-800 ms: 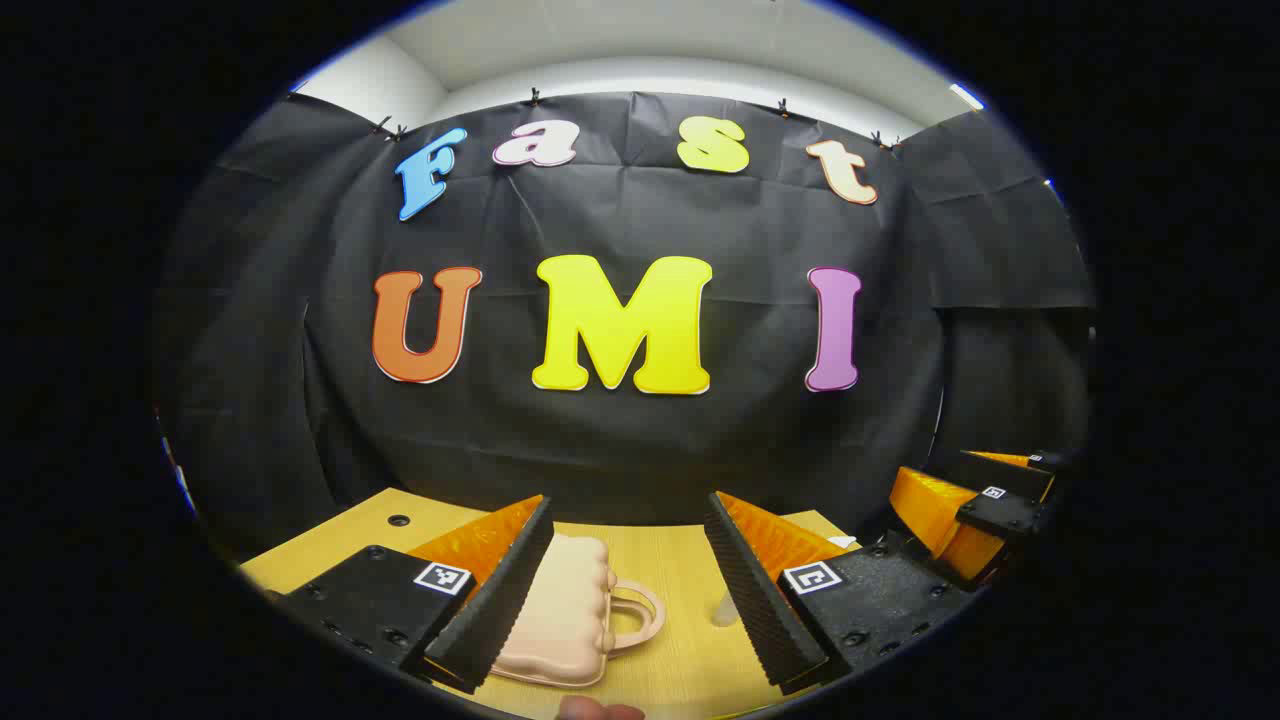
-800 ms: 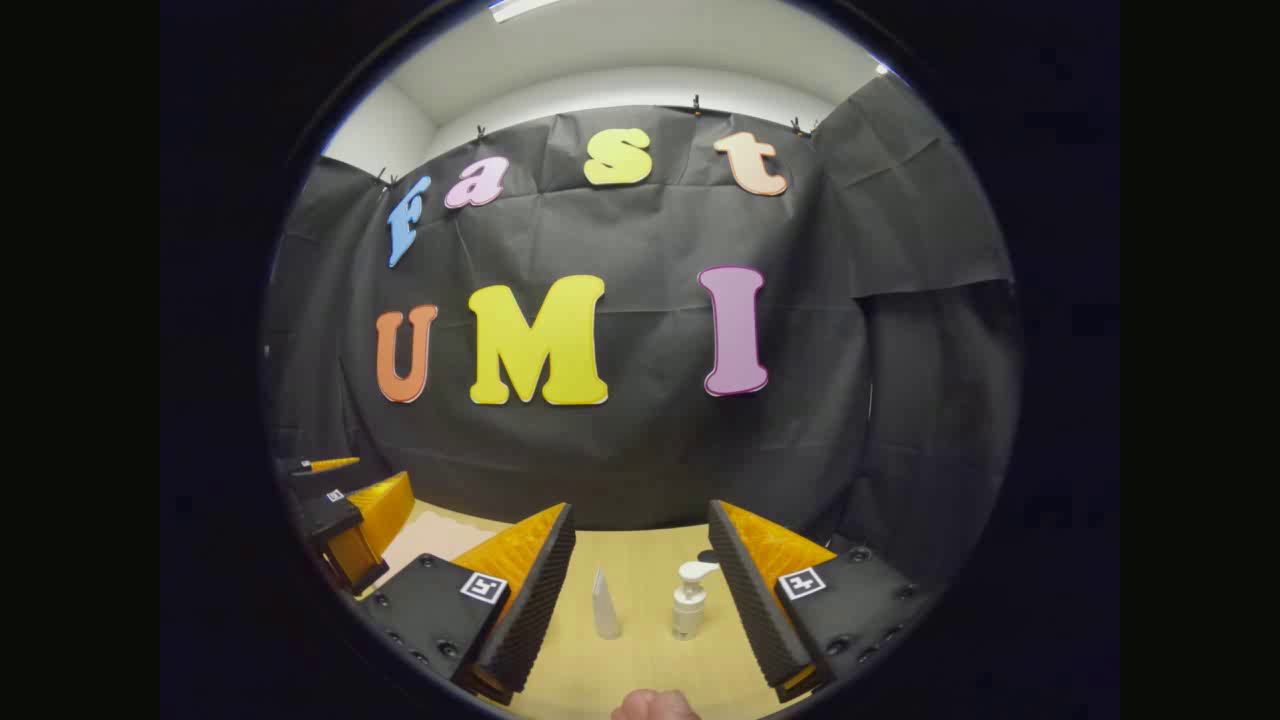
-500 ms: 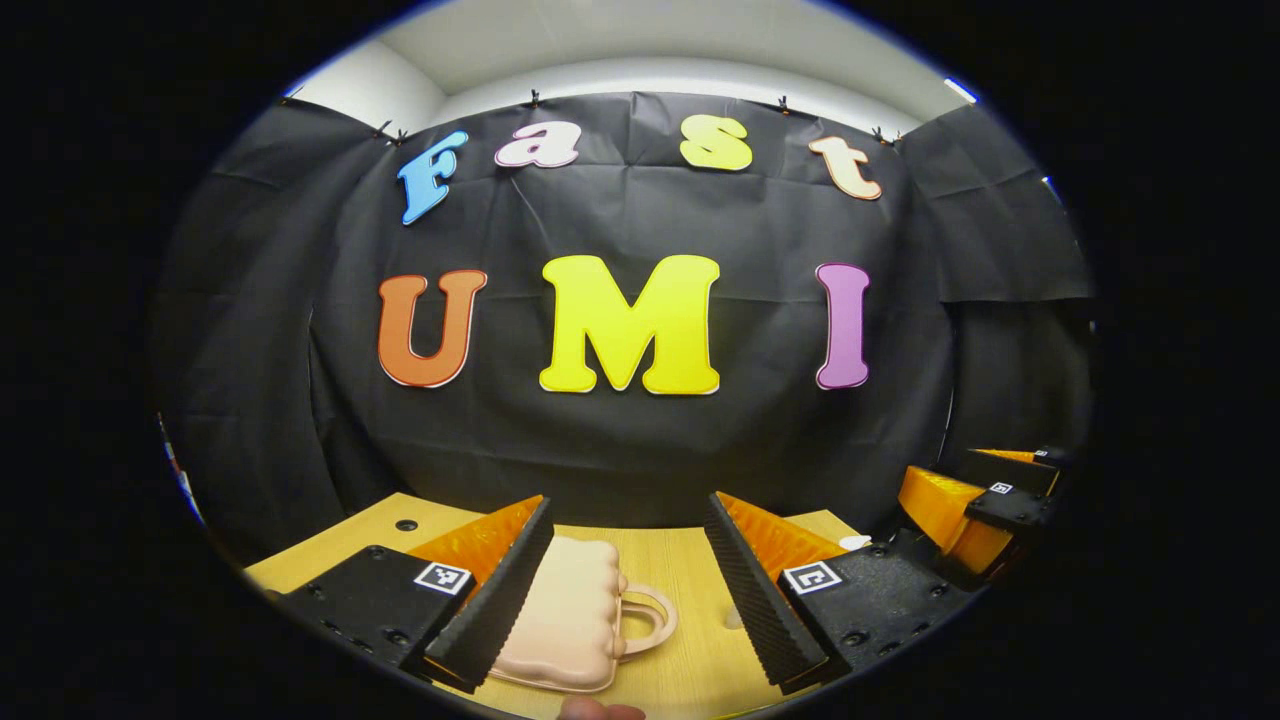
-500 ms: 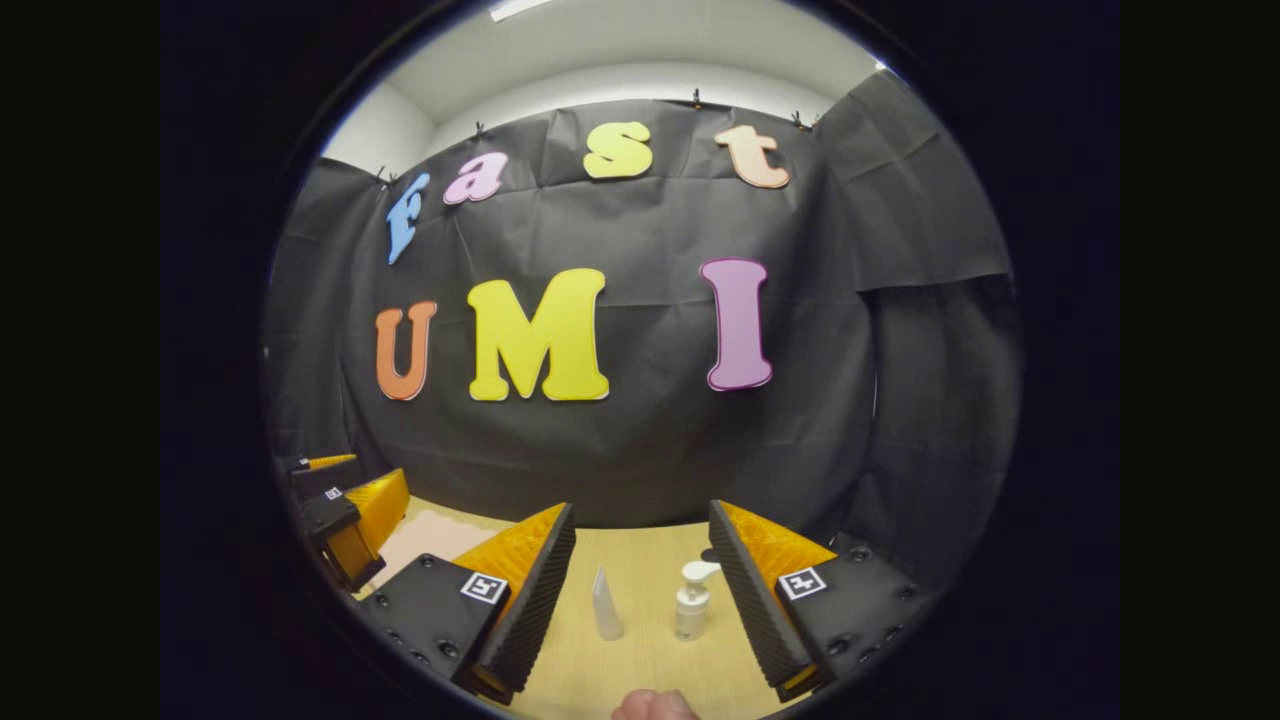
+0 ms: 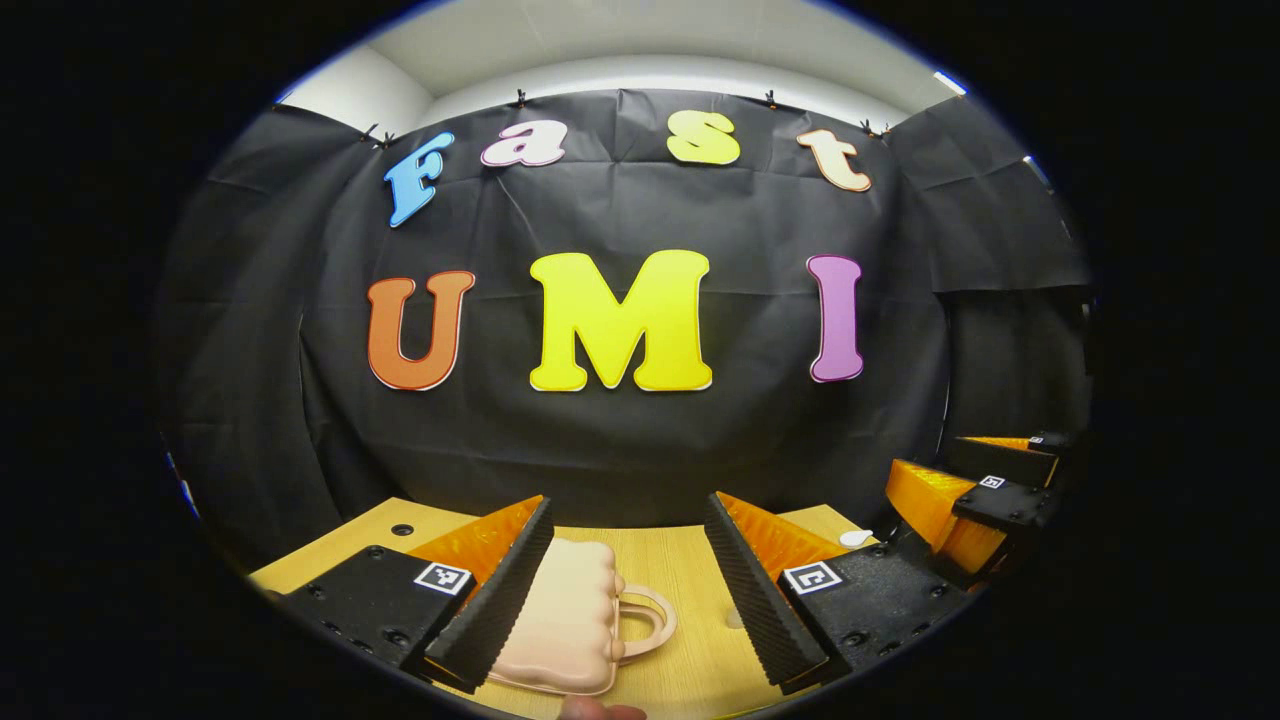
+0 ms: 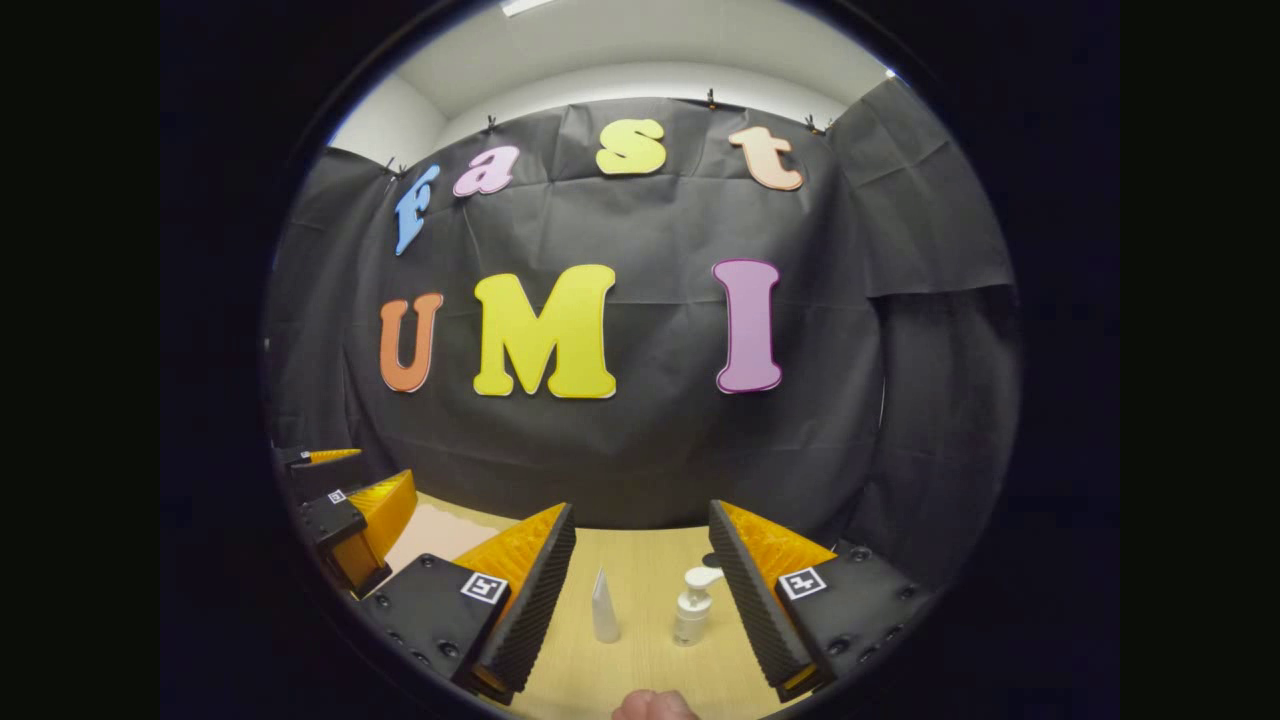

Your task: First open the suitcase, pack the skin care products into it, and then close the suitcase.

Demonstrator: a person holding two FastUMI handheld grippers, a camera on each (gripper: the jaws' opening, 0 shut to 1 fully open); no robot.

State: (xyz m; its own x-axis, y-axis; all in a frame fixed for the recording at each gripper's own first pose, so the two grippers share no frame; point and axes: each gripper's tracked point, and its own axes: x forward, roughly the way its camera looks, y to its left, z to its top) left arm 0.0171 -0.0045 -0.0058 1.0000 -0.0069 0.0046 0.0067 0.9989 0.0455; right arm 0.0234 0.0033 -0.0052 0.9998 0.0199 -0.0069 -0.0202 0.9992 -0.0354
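Both claws, left (image 5: 628, 580) and right (image 6: 640, 590), hover released: closed peach plastic suitcase (image 5: 565, 625) at seven o'clock awaits opening, white pump bottle (image 6: 692, 607) awaits packing.

Both grippers looked the same: the left gripper (image 5: 625, 580) and right gripper (image 6: 640, 585) had orange ribbed fingers faced with black ridged foam pads. Each finger sat on a black block with small screws and a square black-and-white marker tag on top.
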